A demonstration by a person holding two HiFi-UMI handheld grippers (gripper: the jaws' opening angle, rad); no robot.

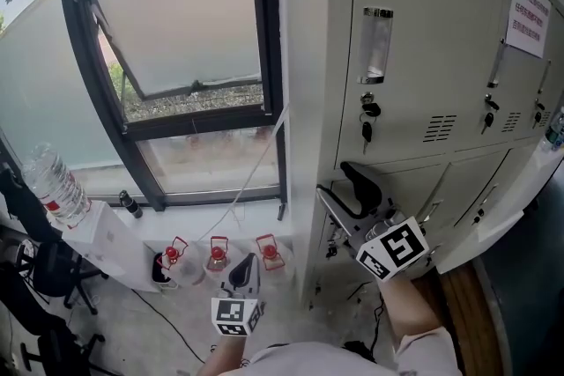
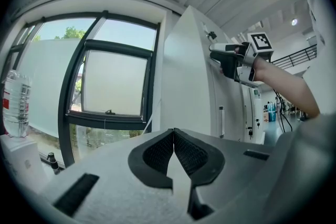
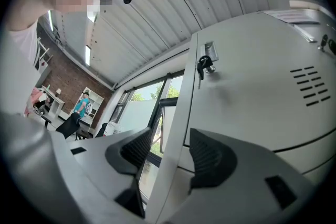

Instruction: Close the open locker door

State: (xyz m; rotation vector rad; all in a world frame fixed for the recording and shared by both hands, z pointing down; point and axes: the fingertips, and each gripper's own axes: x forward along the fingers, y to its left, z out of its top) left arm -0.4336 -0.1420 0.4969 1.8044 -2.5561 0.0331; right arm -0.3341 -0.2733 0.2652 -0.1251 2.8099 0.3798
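Locker door [image 1: 410, 185]: lower-left door of the grey locker bank, directly under the upper door [image 1: 414, 57]. Can't tell whether it's ajar or flush.
Right gripper [image 3: 170, 153]: held at the bank's left front corner, level with the lower row. Jaws set wide.
Between the right jaws: a pale vertical edge at that corner runs up through the gap. Neither pad is clearly touching it, and I can't tell whether it's the door's edge or the cabinet's.
Left gripper [image 2: 172, 136]: jaws pressed together, nothing between them. Held low and left of the lockers, well apart from them, pointing toward the window [image 1: 176, 22].
Upper door: key [image 1: 366, 129] hanging in the lock on its left side, vent slots [image 1: 439, 128] to the right.
Notice [image 1: 527, 13]: white sheet on a door further right, print too small to read.
Window: dark frame, lower sash tilted open.
Water bottle [image 1: 57, 185]: standing on a white ledge at far left.
Floor under the window: three small red objects [image 1: 218, 253] in a row, just beyond the left gripper.
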